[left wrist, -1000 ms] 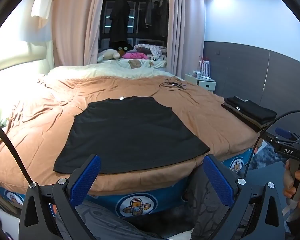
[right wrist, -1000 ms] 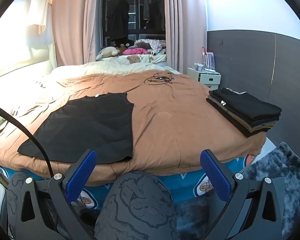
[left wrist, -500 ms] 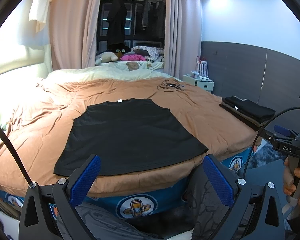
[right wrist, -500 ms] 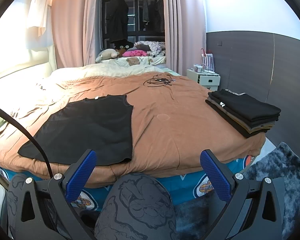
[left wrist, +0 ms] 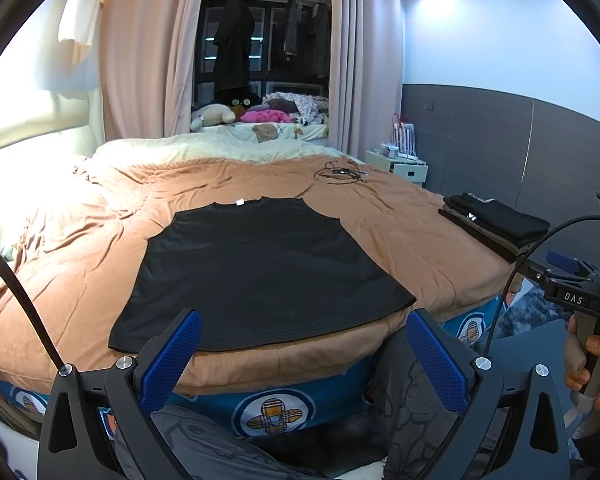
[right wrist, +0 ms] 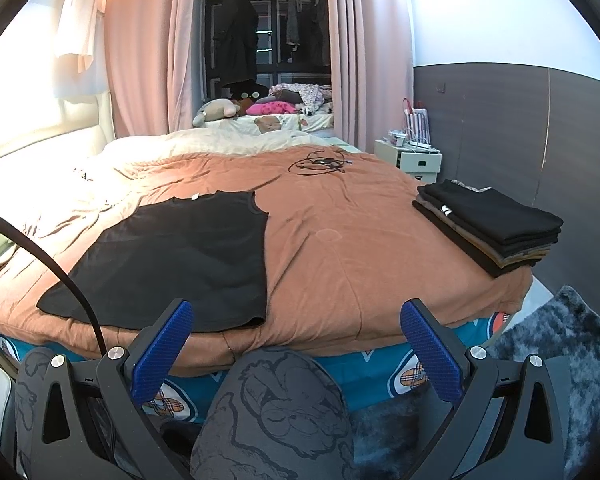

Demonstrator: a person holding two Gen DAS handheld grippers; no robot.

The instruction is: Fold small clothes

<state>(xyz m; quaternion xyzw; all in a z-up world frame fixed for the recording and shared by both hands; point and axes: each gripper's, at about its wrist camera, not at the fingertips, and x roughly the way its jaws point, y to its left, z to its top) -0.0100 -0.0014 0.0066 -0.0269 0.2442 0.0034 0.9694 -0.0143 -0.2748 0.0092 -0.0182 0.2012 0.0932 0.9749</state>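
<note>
Since the frame a second ago very little has shifted: both wrist cameras have tipped up slightly, showing a little more ceiling, while the black shirt (left wrist: 256, 268) lies where it lay. It is spread flat on the brown duvet (left wrist: 384, 216), sleeves already turned in, its hem near the duvet's front edge and its collar label pointing toward the far side. The stack of folded clothes (right wrist: 488, 224) sits on the same duvet, well apart from the shirt, at the right-hand corner, and a tangle of black cable (right wrist: 320, 162) lies beyond the shirt toward the far end.

The left gripper (left wrist: 300, 356) hangs with its fingers spread wide, holding nothing, just short of the duvet's front edge and in line with the hem. The right gripper (right wrist: 298, 352) is equally wide and empty, facing bare duvet to the right of the shirt.

The step in hand looks like the approach for the next fold. That probably calls for each gripper to reach a hem corner, pinch it, and carry the hem toward the collar.
</note>
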